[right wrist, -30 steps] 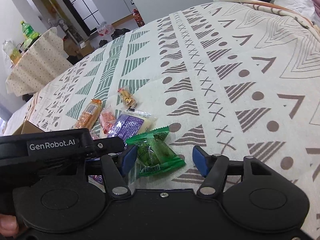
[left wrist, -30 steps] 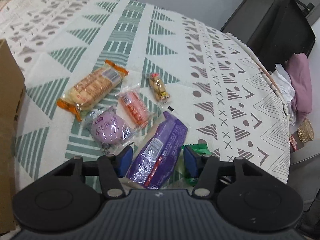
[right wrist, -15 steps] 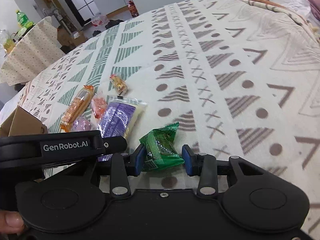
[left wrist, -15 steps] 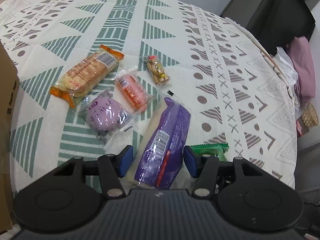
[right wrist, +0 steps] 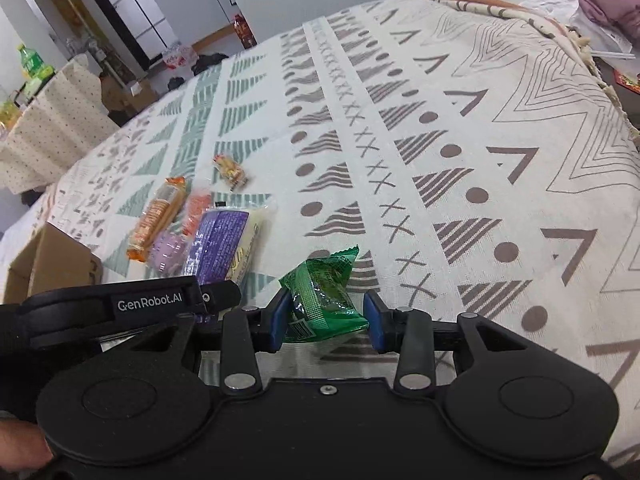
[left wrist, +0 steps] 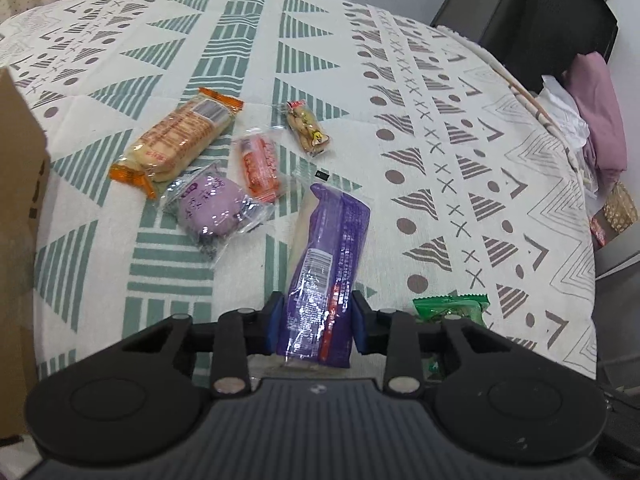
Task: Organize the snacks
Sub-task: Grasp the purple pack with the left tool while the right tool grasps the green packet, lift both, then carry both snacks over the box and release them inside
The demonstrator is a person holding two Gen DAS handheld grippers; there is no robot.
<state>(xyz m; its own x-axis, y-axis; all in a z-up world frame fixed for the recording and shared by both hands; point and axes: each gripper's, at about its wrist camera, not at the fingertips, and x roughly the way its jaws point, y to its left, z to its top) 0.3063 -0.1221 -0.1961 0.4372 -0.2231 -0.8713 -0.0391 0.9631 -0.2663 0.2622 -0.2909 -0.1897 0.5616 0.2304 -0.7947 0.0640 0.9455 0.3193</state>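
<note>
We pinch the purple pack (left wrist: 328, 264) in our left gripper (left wrist: 316, 320) at lower centre and the green packet (right wrist: 322, 296) in our right gripper (right wrist: 326, 320), probably to sort both.

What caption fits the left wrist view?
Left gripper shut on purple packet; four snacks beyond it on patterned cloth, green packet at right.

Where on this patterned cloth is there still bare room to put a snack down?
The cloth is bare right of the green packet, out to its far and right edges. Left of that it is crowded: the purple pack, round purple bun, orange packet, biscuits and peanuts lie close together, beside the box.
</note>
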